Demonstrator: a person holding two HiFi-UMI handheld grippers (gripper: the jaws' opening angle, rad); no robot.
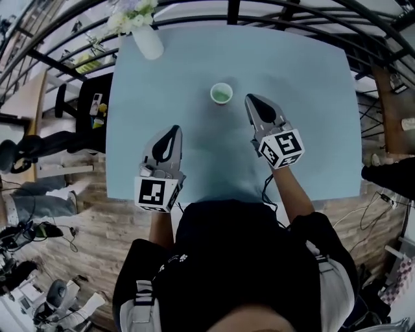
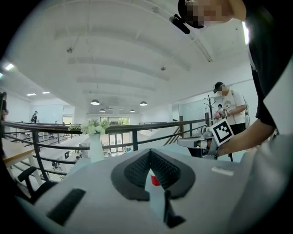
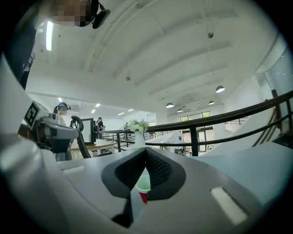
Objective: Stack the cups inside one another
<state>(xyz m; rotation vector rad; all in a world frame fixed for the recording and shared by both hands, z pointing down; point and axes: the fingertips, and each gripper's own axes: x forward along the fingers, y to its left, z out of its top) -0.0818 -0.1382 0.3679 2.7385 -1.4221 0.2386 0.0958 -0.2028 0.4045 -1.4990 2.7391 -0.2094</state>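
One cup [image 1: 221, 94], red outside with a green cup nested in it, stands upright on the light blue table [image 1: 311, 97] a little past the middle. My right gripper [image 1: 248, 97] hovers just right of it, jaws shut and empty; in the right gripper view [image 3: 145, 149] the cup [image 3: 143, 187] shows low behind the closed pads. My left gripper [image 1: 175, 128] is nearer me and to the left, well short of the cup, also shut with nothing in it. In the left gripper view [image 2: 149, 151] only a red sliver of the cup [image 2: 155, 180] shows.
A white vase with flowers [image 1: 146, 37] stands at the table's far left corner. Black railing [image 1: 272, 19] runs behind the far edge. A dark chair [image 1: 84, 104] sits left of the table. A person [image 2: 227, 105] stands in the background.
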